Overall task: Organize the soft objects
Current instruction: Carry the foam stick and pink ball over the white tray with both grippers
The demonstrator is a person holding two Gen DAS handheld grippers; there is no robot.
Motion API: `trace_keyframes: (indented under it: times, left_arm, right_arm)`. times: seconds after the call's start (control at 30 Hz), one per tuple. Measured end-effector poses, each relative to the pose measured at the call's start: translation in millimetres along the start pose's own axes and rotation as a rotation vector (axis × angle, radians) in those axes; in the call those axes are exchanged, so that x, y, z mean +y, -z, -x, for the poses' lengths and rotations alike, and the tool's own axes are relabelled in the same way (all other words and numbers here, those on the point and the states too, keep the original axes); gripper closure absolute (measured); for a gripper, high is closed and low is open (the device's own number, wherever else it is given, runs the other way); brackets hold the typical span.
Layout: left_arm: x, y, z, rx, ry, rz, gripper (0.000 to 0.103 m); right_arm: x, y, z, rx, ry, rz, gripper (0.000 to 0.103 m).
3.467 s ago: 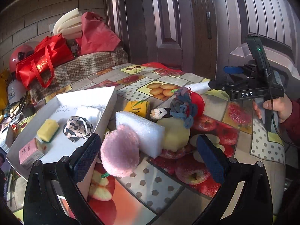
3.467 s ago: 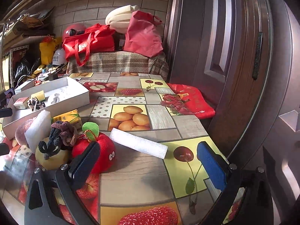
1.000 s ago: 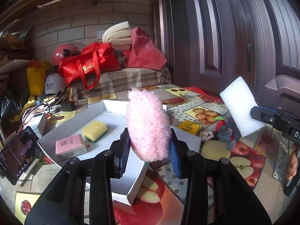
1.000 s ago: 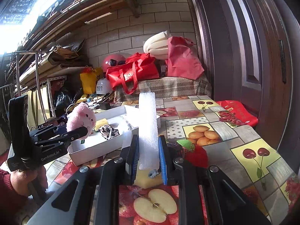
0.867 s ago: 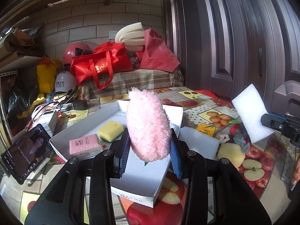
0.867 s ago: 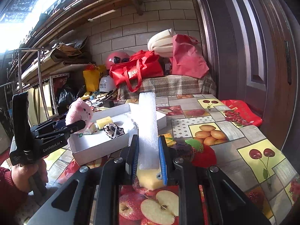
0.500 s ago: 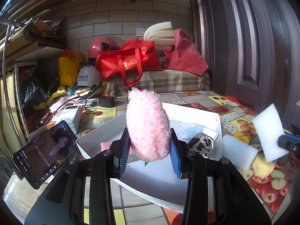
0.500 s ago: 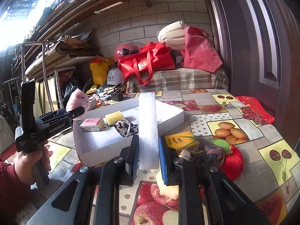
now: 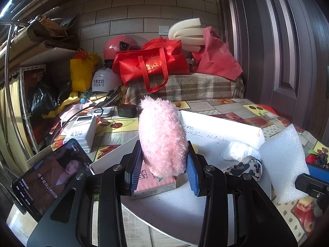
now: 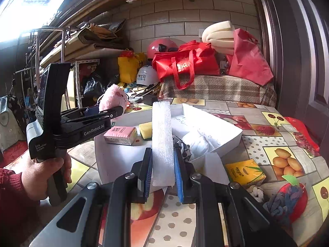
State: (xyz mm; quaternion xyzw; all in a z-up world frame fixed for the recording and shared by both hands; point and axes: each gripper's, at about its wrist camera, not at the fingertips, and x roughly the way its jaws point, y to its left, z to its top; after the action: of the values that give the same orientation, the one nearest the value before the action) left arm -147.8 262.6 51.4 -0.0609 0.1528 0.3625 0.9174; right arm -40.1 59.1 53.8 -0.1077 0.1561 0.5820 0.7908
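Observation:
My left gripper (image 9: 162, 169) is shut on a fluffy pink plush toy (image 9: 161, 136) and holds it over the near end of the white box (image 9: 222, 127). The same plush (image 10: 114, 98) shows in the right wrist view at the tip of the left gripper (image 10: 102, 113), which a hand (image 10: 45, 175) carries. Between the blue pads of my right gripper (image 10: 163, 171), a white foam block (image 10: 162, 142) stands upright at the box's near edge. Inside the box lie a pink packet (image 10: 120, 134), a yellow sponge (image 10: 145, 129), a patterned cloth (image 9: 244, 167) and a white bundle (image 9: 238, 151).
A yellow tissue pack (image 10: 244, 171), a red plush apple (image 10: 292, 201) with a knotted rope toy (image 10: 281, 203) lie right of the box on the fruit-print tablecloth (image 10: 271, 121). A phone (image 9: 49, 177) and a white device (image 9: 82, 131) sit left of it. Red bags (image 9: 150, 65) and helmets pile up behind.
Both grippers have swung left toward the box with their loads. The pink plush now hangs over the box's near end, and the foam block has come to its edge.

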Motion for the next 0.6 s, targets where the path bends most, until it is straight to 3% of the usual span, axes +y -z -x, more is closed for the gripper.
trace_keyframes:
  times: [0.3,0.47,0.6]
  left_arm:
    - [-1.2,-7.3,-24.2,0.031,-0.029,-0.006,0.064]
    - [-9.0,-12.1,-39.8,0.031,-0.051,-0.070,0.064]
    - [7.4,-13.7,-49.5,0.072,-0.040,0.002,0.064]
  right_arm:
    - [19.1,-18.3,-47.2,0.009,0.018,0.034,0.084]
    - [11.0,-27.7,-73.4,0.036,0.067,0.025,0.084]
    - [-4.1,-32.0,-86.3,0.054,0.104,-0.013,0.084]
